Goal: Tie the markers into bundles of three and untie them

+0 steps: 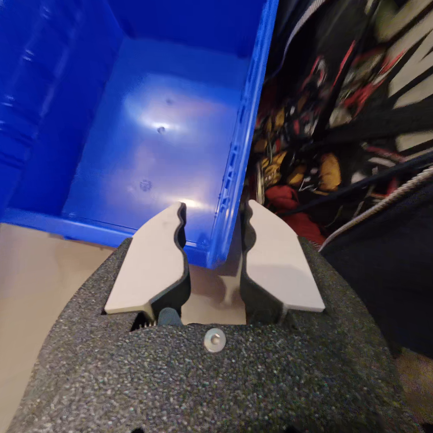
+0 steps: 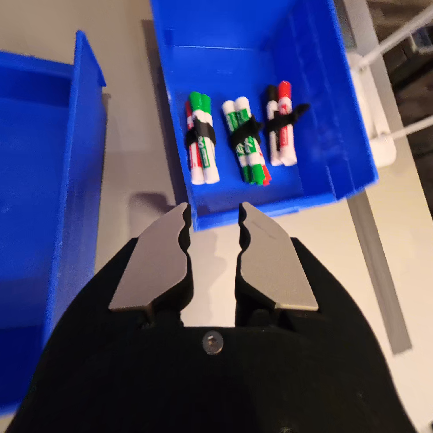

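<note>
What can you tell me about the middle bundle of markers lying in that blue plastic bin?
The middle bundle of markers lies flat on the floor of the blue plastic bin, between two other bundles and apart from both. Its markers have white barrels with green labels; green caps point toward the camera, with a red one showing at the right edge. A black strap wraps around the middle, knotted at the right. The picture is blurred, so the exact marker count is unclear. Neither gripper touches it.
</note>
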Demonstrator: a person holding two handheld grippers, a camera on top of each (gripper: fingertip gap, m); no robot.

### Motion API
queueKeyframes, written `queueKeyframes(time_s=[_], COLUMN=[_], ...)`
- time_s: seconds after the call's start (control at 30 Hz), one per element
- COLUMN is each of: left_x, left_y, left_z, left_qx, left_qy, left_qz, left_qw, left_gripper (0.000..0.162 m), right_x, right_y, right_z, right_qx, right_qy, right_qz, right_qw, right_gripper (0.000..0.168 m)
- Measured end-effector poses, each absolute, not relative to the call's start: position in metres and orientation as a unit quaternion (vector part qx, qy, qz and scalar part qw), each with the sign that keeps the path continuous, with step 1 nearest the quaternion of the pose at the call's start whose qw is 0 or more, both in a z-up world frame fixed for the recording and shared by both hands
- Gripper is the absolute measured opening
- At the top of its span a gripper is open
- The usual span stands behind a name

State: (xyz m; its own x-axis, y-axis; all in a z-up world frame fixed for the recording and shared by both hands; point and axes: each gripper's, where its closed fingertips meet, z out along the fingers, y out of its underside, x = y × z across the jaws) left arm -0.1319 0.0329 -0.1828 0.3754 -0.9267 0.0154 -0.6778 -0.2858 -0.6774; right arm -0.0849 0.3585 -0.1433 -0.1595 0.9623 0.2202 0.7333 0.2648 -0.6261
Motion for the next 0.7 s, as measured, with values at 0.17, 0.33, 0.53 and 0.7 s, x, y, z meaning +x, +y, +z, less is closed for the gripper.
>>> queueKeyframes(time_s=[0.17,0.33,0.53,0.7], left_x=[-0.188,-0.256,-0.322,-0.337], left_y=[0.064,0.102,0.206,0.291], left_z=[-0.115,-0.068,-0.088,-0.141], left_qx=[-0.832,-0.888,-0.919,-0.941], left_qy=[0.356,0.183,0.103,0.07], left_qz=[-0.208,-0.175,-0.139,-0.153], left_qw=[0.372,0.385,0.353,0.292], left_gripper=[0.064,0.068,0.075,0.076], right_x=[0.008,0.075,0.081,0.066], right_y=[0.344,0.264,0.194,0.175], right_z=[-0.108,-0.116,-0.158,-0.174], right_qx=[-0.702,-0.795,-0.835,-0.834], right_qy=[-0.623,-0.509,-0.439,-0.455], right_qz=[0.221,0.281,0.318,0.302], right_qw=[0.263,0.175,0.095,0.079], right_gripper=[0.055,0.083,0.109,0.11])
